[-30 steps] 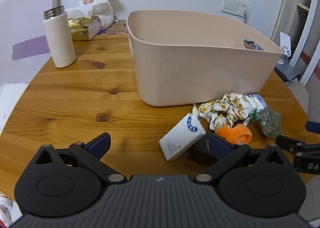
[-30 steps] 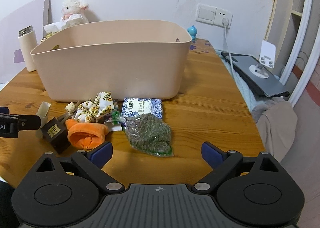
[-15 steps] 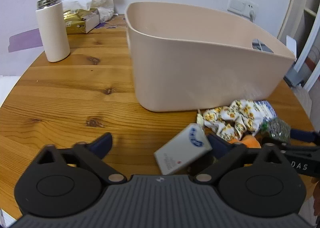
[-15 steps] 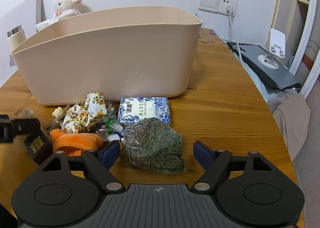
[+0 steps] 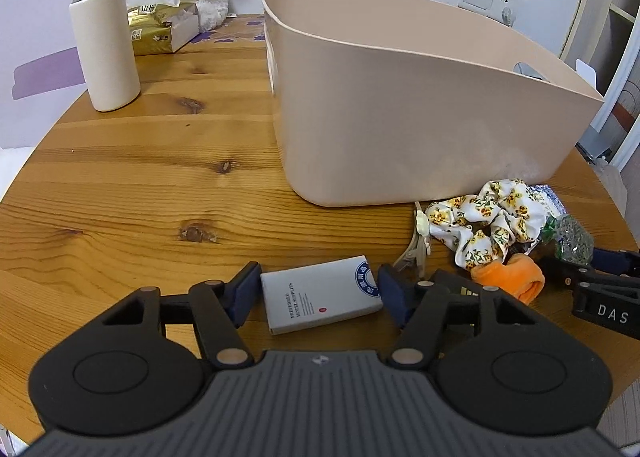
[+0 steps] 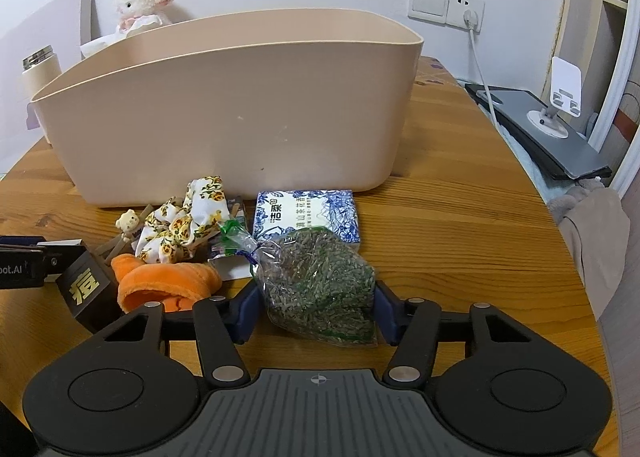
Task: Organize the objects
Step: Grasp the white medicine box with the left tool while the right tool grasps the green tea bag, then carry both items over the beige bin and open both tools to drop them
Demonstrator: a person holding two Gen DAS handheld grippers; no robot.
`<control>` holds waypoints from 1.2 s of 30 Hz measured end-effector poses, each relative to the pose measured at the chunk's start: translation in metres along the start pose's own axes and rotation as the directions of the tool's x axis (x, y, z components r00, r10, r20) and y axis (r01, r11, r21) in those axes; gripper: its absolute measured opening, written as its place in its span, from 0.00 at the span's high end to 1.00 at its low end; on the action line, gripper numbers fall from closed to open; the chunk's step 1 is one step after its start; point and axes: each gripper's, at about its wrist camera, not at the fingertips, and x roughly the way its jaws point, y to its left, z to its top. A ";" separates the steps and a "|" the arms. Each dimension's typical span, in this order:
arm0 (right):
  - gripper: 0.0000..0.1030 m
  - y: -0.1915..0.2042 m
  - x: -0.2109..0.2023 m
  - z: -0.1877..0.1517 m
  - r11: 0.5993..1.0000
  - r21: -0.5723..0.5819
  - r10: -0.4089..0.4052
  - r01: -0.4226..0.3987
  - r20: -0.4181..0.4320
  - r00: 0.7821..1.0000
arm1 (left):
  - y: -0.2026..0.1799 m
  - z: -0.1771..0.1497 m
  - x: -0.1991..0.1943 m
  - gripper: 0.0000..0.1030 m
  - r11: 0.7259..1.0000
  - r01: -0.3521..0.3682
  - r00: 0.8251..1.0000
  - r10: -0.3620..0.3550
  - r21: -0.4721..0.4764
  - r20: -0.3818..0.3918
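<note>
1. Objects are lying in a cluster on the wooden table (image 5: 160, 193) against the near wall of the beige bin (image 6: 240, 117), and wide bare board is stretching to our left.
2. We are closing our left gripper (image 5: 316, 291) around the white box (image 5: 320, 299); both pads seem to be touching its ends.
3. We are bracketing the bag of dried herbs (image 6: 320, 289) with our right gripper (image 6: 316, 307), pads at its sides; grip uncertain.
4. Alongside are sitting a floral scrunchie (image 6: 188, 217), orange cloth (image 6: 168, 283) and blue-patterned tissue pack (image 6: 308, 213).
</note>
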 end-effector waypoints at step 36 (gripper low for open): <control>0.48 -0.002 -0.037 0.114 1.000 -0.016 -0.021 0.025 0.251 0.968 | -0.045 0.127 -0.013 0.37 0.995 -0.058 0.970 0.035 0.087 0.239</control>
